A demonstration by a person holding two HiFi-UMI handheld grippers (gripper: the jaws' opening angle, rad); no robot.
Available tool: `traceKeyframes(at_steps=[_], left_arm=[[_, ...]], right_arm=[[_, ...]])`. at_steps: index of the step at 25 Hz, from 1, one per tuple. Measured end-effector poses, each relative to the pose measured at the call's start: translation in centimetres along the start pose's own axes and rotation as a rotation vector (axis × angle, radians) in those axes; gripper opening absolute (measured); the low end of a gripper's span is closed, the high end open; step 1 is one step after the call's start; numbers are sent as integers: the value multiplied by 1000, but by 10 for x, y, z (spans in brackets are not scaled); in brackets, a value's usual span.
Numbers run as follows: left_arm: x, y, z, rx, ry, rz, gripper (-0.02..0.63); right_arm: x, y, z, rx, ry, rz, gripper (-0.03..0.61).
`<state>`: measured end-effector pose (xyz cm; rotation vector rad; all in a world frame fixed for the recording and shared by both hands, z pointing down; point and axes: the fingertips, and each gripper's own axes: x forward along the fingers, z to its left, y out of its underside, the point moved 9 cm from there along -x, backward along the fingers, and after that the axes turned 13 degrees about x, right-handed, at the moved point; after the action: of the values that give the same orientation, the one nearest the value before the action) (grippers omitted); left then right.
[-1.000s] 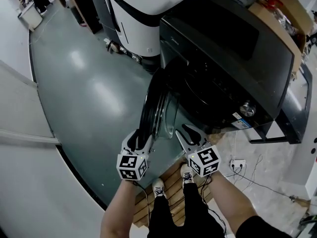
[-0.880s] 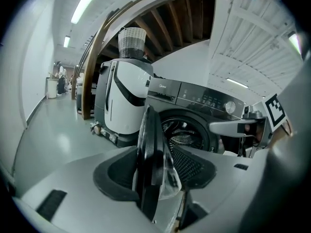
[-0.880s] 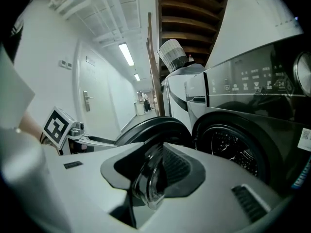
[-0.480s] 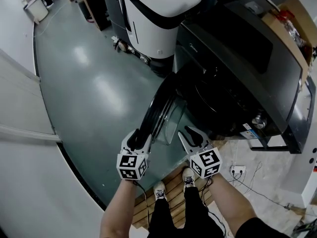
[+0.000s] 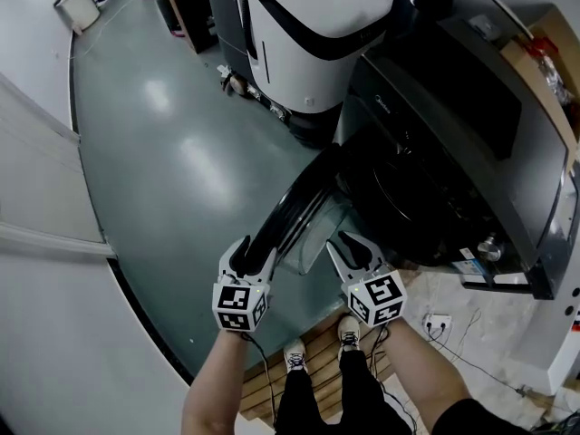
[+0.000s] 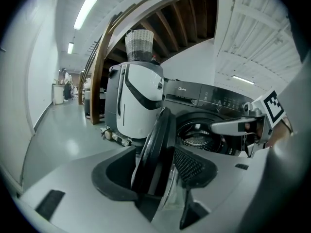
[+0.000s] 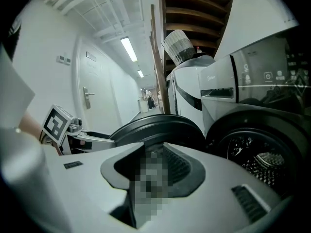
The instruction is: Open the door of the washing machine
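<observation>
Left gripper (image 5: pixel 256 250) first: you've got the edge of the washer door (image 5: pixel 294 202) sitting right between its jaws. Those jaws are opening, so they stand wide with the black rim running up through the gap. Right gripper (image 5: pixel 355 247) is just beside it at lower centre of the head view. Its jaws are about half apart and not clamped on anything I can see, and the door's rim sits just beyond its tips. Door itself is swung well out from the washing machine (image 5: pixel 453 125), edge-on to you, slanting from lower centre up toward the drum opening (image 5: pixel 412 198) right of centre. Big white appliance (image 5: pixel 308 16) stands at the top, next to the washer, on the grey-green floor (image 5: pixel 163 152).
</observation>
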<state>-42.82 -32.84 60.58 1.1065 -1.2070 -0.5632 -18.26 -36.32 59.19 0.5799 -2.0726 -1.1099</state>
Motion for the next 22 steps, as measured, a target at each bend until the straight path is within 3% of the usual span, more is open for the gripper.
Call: traceKeyframes(at_steps=[22], left_arm=[[5,-7,34,30,-82,57,281]], right_arm=[[53,-14,31,-36,-69,26,129]])
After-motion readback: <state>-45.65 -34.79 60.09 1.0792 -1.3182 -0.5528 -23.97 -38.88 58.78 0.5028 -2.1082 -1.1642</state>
